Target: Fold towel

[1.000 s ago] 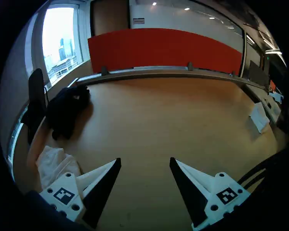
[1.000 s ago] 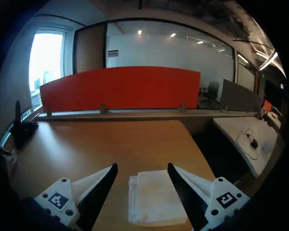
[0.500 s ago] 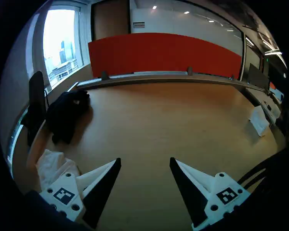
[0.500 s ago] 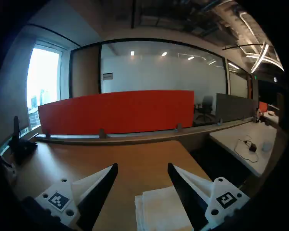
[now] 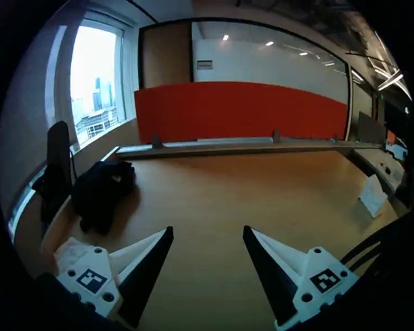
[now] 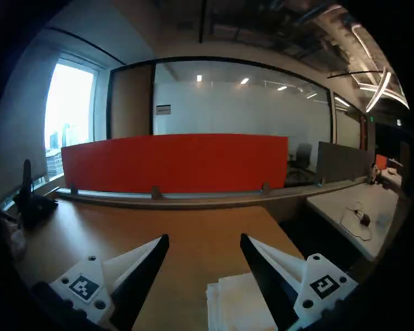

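A folded white towel (image 6: 237, 303) lies on the wooden desk just below my right gripper (image 6: 204, 238), partly behind its right finger. The same towel (image 5: 372, 196) appears small at the far right of the desk in the left gripper view. A crumpled white cloth (image 5: 69, 252) lies at the desk's near left corner, partly hidden by the left finger of my left gripper (image 5: 207, 230). Both grippers are open, with nothing between their fingers, and both hang above the desk.
A dark garment (image 5: 102, 193) is heaped on the desk's left side. A red partition (image 5: 240, 113) runs along the desk's far edge. A black chair back (image 5: 57, 160) stands by the window. A neighbouring white desk (image 6: 356, 212) with a cable lies to the right.
Both cameras have tilted upward: desk, towel and crumpled cloth slid lower in the views, more wall and ceiling show. The grippers' openings are unchanged.
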